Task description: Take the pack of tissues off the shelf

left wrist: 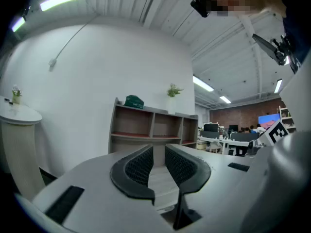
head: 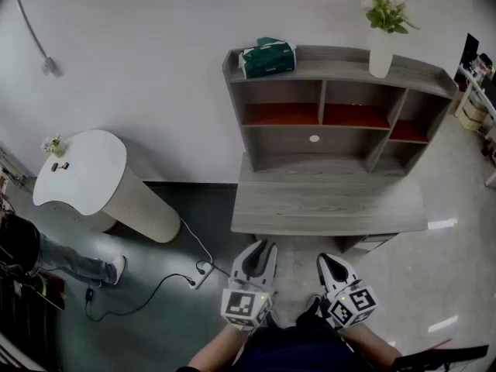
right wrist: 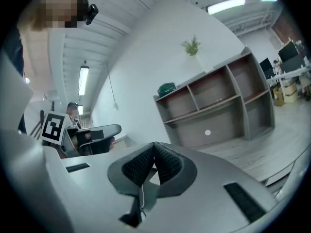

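A green pack of tissues (head: 267, 57) lies on the top board of a grey wooden shelf unit (head: 341, 71), at its left end. It shows small and far off in the left gripper view (left wrist: 133, 101) and the right gripper view (right wrist: 167, 89). Both grippers are held low in front of the person, well short of the shelf. My left gripper (head: 260, 256) (left wrist: 158, 149) has a narrow gap between its jaws and nothing in it. My right gripper (head: 328, 265) (right wrist: 154, 145) has its tips touching, with nothing held.
A white vase with a plant (head: 381, 49) stands at the top board's right end. The unit's low desk board (head: 329, 201) juts toward me. A white side table (head: 77, 170), a floor cable (head: 167, 279) and a person's leg (head: 77, 266) are at the left.
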`<state>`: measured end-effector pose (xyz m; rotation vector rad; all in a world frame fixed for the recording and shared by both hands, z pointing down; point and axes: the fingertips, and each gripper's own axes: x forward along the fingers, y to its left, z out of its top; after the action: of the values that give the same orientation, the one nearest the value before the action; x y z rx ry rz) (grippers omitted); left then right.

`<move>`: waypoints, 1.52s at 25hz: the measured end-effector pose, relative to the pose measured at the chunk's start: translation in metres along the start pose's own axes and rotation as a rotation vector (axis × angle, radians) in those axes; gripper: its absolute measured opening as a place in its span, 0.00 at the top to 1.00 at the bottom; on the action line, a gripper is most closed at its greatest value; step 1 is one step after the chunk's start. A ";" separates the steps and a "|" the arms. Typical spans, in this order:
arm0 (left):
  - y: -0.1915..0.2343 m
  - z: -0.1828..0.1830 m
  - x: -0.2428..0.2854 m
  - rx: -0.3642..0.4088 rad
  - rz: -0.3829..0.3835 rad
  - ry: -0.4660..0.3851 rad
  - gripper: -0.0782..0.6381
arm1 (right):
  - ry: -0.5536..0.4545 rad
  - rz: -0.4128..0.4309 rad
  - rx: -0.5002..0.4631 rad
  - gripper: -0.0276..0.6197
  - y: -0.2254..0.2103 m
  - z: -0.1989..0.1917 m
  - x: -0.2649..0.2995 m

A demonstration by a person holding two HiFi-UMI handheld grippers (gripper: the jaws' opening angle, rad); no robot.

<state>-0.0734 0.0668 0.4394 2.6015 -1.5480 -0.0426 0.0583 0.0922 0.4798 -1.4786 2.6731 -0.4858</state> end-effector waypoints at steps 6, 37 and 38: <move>0.052 -0.017 -0.046 -0.060 -0.001 0.020 0.78 | -0.014 -0.033 -0.072 0.94 0.061 -0.012 0.009; -0.047 0.022 -0.011 0.149 0.058 -0.013 0.78 | -0.087 0.081 -0.089 0.94 -0.009 0.023 -0.051; -0.048 0.019 -0.010 0.154 0.061 -0.002 0.78 | -0.082 0.088 -0.081 0.94 -0.011 0.021 -0.050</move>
<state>-0.0376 0.0973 0.4144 2.6659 -1.6941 0.0825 0.0984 0.1237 0.4577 -1.3606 2.7094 -0.3088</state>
